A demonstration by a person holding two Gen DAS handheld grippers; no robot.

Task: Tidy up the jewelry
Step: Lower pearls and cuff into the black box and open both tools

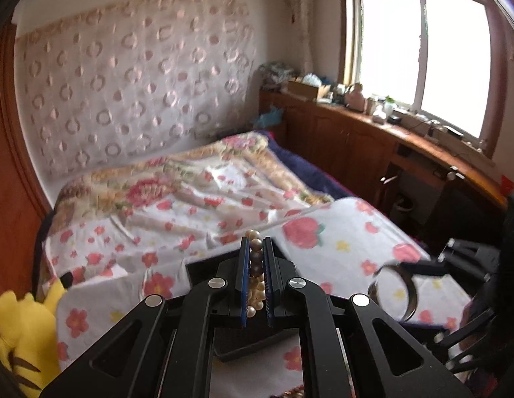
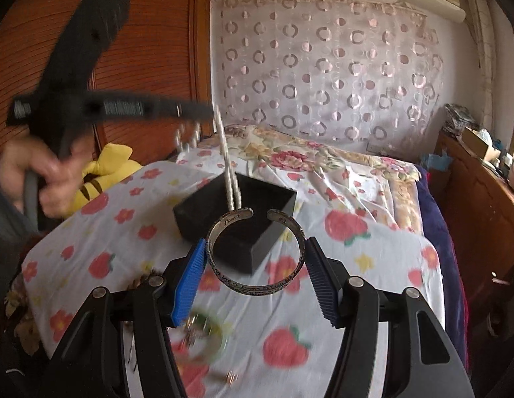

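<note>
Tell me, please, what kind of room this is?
Most likely a bedroom in a home. A bed with a flowered blanket fills the middle, a yellow plush toy lies beside it, and a wooden cabinet with household items stands under the window.

Engraved script inside the silver cuff bracelet, too small to read

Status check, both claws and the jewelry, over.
Left claw shut on pearl strand. Right claw clamps silver cuff bracelet. Black box ahead, open, nothing blocking.
</note>
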